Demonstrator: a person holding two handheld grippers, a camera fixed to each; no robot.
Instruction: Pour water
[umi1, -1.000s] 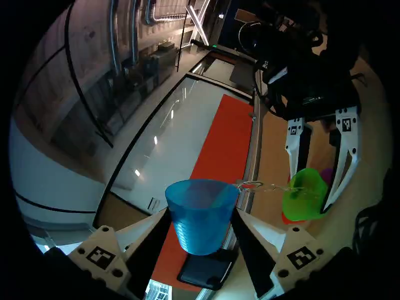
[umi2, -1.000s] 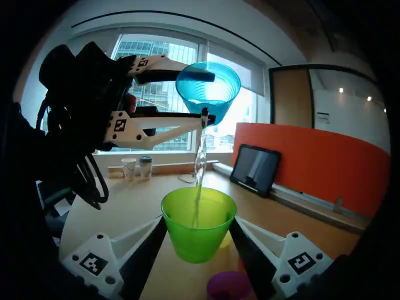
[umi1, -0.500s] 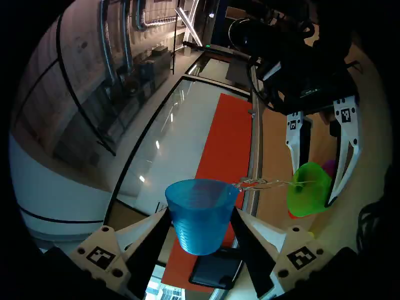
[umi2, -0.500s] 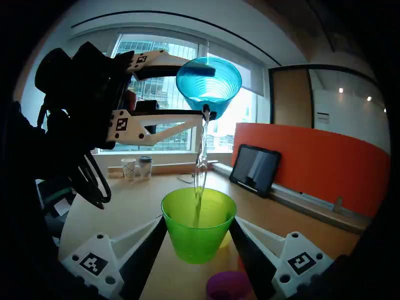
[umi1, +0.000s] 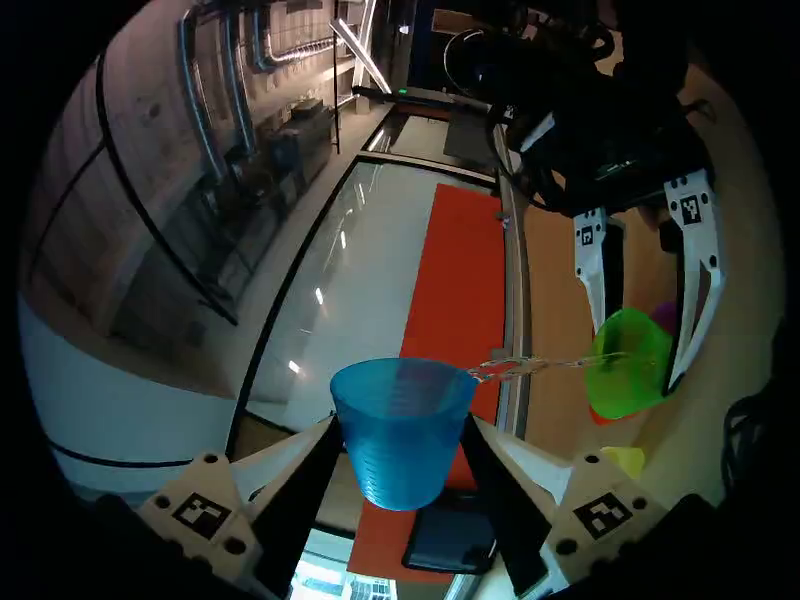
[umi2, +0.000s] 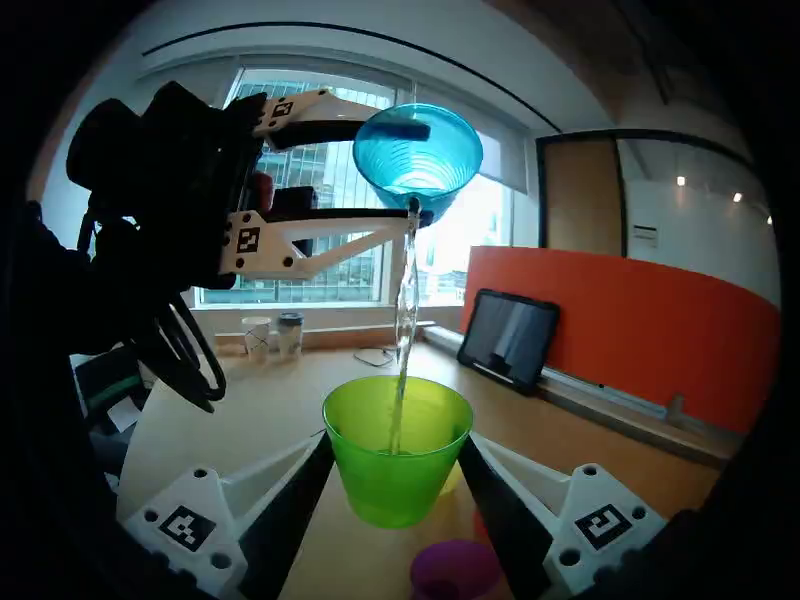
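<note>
Pouring is shown in progress. The blue cup (umi1: 403, 440), tipped on its side, is pinched between both fingers of the left hand-held gripper (umi2: 418, 172). A thin water stream (umi2: 405, 310) falls from its rim into the green cup (umi2: 398, 460). The green cup is held upright, clamped between both fingers of the right hand-held gripper (umi1: 640, 360), directly below the blue cup and well apart from it.

Square black-and-white markers (umi2: 188, 525) are carried on the fingers of both hand-held grippers. A small wall sign (umi2: 645, 236) is too small to be read.

A purple cup (umi2: 458, 570) is seen just below the green cup, and a yellow cup (umi1: 628, 460) stands near it on the table (umi2: 260, 410). Bare table surface lies between the green cup and the window ledge, where two small cups (umi2: 273, 334) are set. A tablet (umi2: 515, 340) is leaned at the far table edge, against the orange partition (umi2: 650, 320).
</note>
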